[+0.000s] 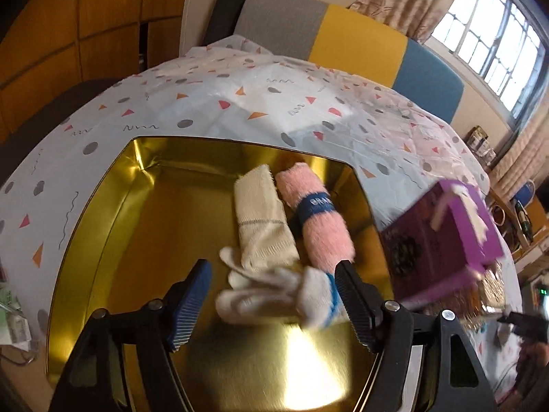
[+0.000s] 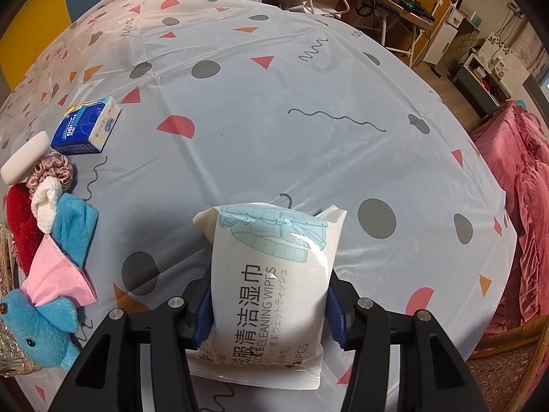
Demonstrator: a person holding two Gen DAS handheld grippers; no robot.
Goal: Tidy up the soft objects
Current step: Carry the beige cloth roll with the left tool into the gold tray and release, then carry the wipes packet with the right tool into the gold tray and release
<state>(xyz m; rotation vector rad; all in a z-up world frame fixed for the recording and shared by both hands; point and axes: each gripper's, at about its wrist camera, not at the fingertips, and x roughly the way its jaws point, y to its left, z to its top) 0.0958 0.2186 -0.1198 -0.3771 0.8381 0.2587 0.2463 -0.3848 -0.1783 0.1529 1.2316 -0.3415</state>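
Two rolled towels (image 1: 288,216) already in gold tin (image 1: 113,213); left gripper (image 1: 274,305) fingers spread, white sock (image 1: 274,292) loose between. Right gripper (image 2: 267,312) fingers clamp wipes pack (image 2: 271,295) over bench (image 2: 308,120); next: carry to tin.

Gold tin (image 1: 103,206) held a cream towel (image 1: 260,219), a pink roll (image 1: 322,226) with navy band and a white, blue-striped sock (image 1: 284,295); the tablecloth (image 2: 274,110) was pale blue with grey dots and red triangles.
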